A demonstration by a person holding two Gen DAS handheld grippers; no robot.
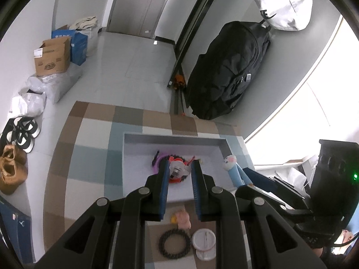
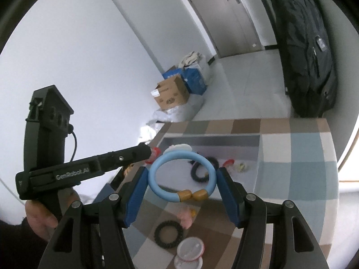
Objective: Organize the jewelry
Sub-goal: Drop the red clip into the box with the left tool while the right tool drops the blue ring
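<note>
Our right claw [image 2: 182, 180] grips the blue bangle [image 2: 180, 177] across its width, ring plane facing us. The grey tray [image 2: 211, 139] lies just ahead and below. Our left claw [image 1: 179, 187], nearly closed, pinches a red-and-white trinket [image 1: 177, 171] over that tray.

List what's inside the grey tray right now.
Grey tray holds a black beaded bracelet, a red-and-white piece and a small pale charm. The blue bracelet in the right tool and the left tool cover the rest.

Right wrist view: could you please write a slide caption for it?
Right gripper fingers clamp a light-blue bangle above the checkered tabletop, near the grey tray.
</note>
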